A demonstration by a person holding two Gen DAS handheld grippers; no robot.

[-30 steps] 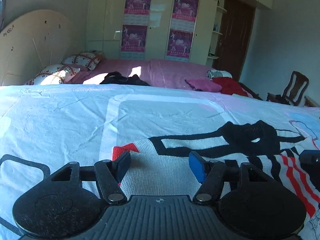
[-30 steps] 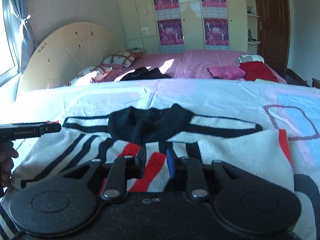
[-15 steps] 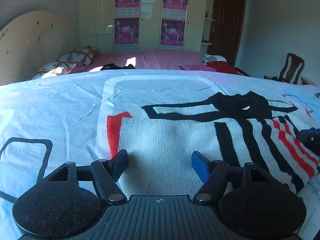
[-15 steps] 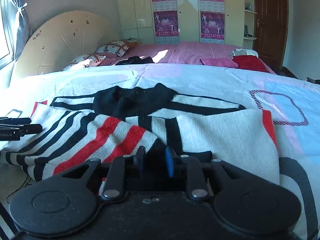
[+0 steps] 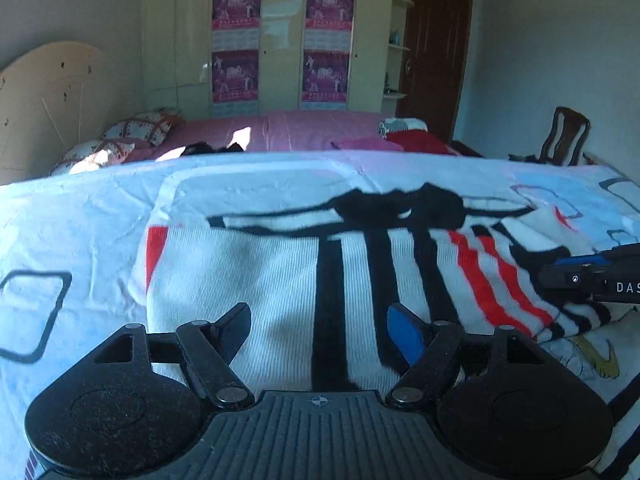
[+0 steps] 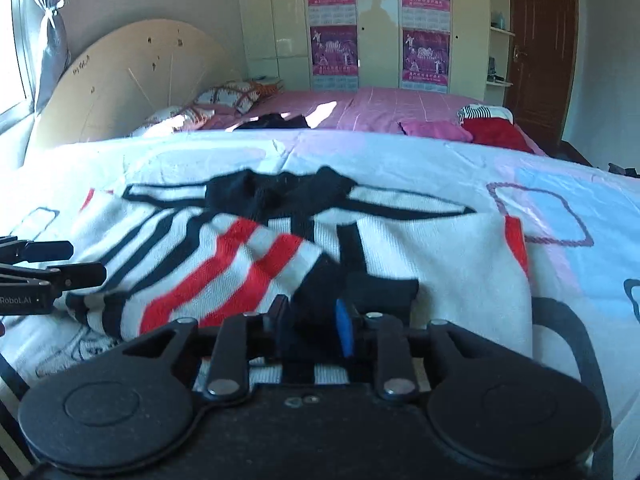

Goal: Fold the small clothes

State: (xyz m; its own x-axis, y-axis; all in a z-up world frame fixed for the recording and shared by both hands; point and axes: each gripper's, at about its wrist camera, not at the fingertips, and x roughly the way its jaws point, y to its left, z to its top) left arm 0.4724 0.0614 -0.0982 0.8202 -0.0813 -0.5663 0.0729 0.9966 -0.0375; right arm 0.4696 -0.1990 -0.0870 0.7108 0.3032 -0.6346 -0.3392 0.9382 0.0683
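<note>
The sweater (image 6: 304,248) is white knit, crossed by black stripes and two broad red stripes, with a solid black collar (image 6: 276,190) and a red band at each sleeve end. The bedsheet (image 5: 80,216) under the sweater is white and pale blue, printed with dark and purple rounded-square outlines. Beyond the sweater lies a pink, thin-lined bedspread (image 6: 384,106) carrying a pink cloth (image 6: 434,130), a red cloth (image 6: 498,132) and a black-and-white striped item (image 6: 478,112). Checked pillows (image 6: 236,94) in white and brown lie at its head. Behind that, cream wardrobe doors (image 6: 376,20) bear purple posters (image 6: 424,56). The door (image 6: 540,48) beside them is dark brown. The left gripper (image 5: 320,330) is black with one blue pad.
</note>
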